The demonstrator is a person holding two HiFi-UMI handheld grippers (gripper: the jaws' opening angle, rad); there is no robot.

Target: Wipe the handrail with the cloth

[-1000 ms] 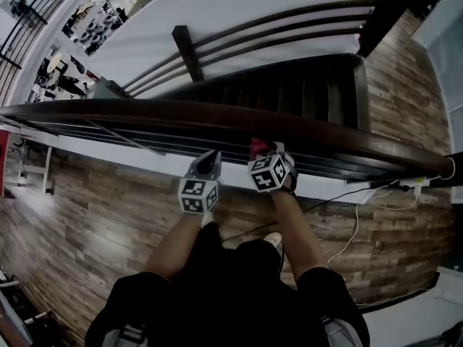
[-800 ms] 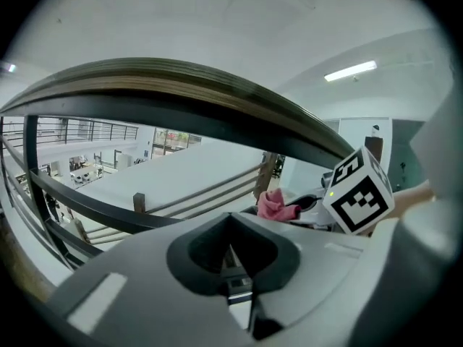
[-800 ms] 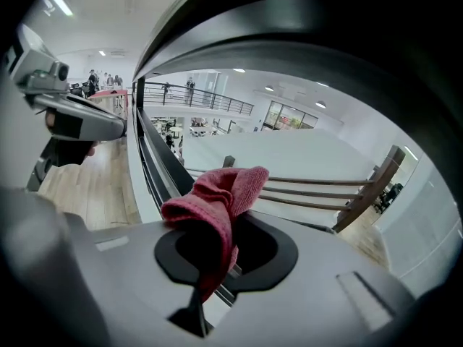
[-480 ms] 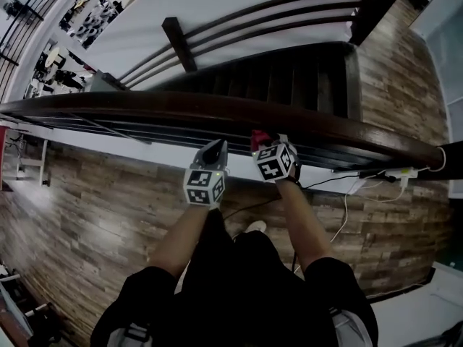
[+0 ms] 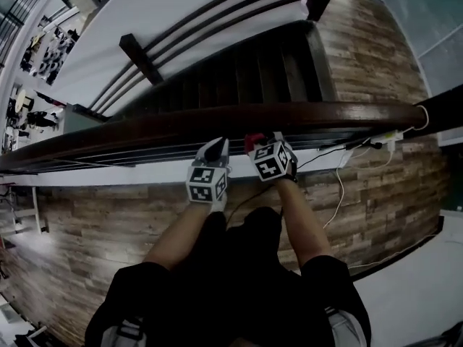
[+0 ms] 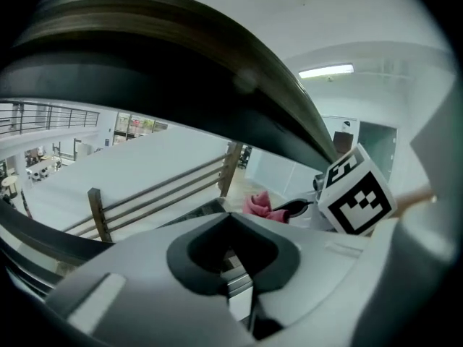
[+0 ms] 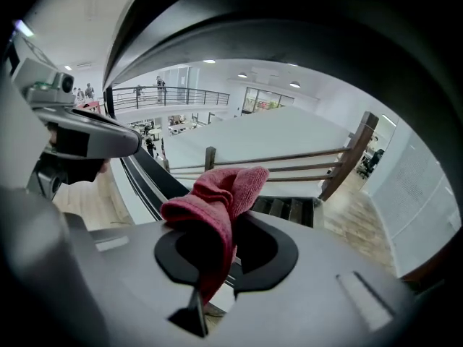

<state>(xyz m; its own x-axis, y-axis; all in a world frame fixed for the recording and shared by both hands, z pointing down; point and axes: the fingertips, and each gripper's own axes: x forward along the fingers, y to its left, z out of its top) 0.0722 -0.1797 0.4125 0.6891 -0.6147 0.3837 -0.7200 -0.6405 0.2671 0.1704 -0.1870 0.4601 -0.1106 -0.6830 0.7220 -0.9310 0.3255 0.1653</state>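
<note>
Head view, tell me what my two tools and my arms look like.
The left tool and the right tool have pale grey bodies that taper to jaws with dark pads. Each carries a white cube printed with black square markers. The person wears a dark top with short sleeves, and the forearms are uncovered.

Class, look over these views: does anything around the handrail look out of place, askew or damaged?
Only the loose cables trailing over the floor below the handrail look untidy. Nothing seems damaged; the cloth sits bunched in the right gripper.
</note>
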